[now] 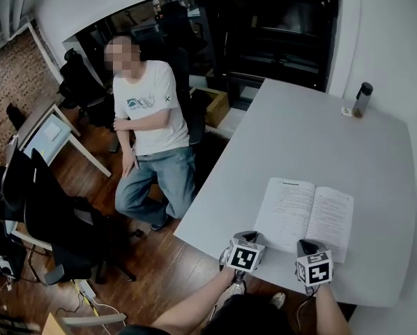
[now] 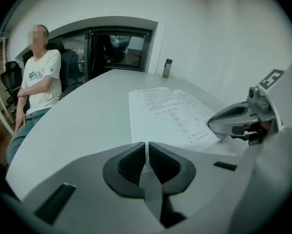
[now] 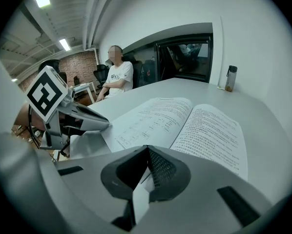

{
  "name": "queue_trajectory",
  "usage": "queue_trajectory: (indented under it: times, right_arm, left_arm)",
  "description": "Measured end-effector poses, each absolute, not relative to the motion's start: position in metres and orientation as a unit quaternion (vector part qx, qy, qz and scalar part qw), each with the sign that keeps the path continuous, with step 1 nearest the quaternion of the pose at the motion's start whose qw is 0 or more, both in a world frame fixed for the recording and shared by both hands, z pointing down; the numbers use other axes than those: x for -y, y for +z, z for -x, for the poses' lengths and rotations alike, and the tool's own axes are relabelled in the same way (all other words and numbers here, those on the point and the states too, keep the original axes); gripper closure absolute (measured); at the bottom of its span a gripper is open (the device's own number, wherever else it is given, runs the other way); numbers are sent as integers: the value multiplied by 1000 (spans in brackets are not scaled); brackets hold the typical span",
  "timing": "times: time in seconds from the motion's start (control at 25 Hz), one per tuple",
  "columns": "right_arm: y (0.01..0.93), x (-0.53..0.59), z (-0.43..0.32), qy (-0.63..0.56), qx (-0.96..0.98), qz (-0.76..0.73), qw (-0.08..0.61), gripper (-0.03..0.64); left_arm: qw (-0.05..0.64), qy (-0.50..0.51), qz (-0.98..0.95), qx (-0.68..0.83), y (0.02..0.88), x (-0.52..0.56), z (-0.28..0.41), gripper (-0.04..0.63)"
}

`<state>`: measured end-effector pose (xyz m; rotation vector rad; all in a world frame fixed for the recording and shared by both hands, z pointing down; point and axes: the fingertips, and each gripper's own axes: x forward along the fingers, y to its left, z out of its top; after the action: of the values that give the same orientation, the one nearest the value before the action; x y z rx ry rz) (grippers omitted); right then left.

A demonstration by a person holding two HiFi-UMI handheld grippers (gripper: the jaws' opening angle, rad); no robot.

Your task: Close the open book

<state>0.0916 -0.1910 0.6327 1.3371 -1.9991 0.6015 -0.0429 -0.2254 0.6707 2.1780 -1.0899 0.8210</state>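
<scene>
Two hand-held grippers hover at the near edge of a grey table (image 1: 320,138), each carried on a forearm that reaches in from the bottom of the head view. The left gripper (image 1: 247,237) sits just beside the near left corner of an open book (image 1: 306,215). The right gripper (image 1: 309,246) is over the near edge of the book's right-hand page; whether either tool touches the paper cannot be told. The book lies flat, spine pointing away from the wearer, with both pages of small printed text facing up, close to the table's near edge. In the left gripper view the two dark ribbed pads (image 2: 134,162) are pressed almost together, with only a thin slit between them and nothing in it. In the right gripper view the pads (image 3: 160,167) meet completely and also hold nothing. A dark bottle (image 1: 362,100) stands upright at the table's far right corner, well apart from the book. Beyond the table's left side, a person (image 1: 149,117) in a white T-shirt and jeans sits in a black office chair (image 1: 187,82) on a wooden floor (image 1: 160,271).
</scene>
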Motion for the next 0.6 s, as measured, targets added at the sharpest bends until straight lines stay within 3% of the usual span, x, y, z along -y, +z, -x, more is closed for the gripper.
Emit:
queue_trajectory:
  times: [0.6]
  right_arm:
    - [632, 185, -97, 237, 765, -510, 312, 612]
  left_arm:
    - [297, 300, -820, 386, 669, 217, 21, 584]
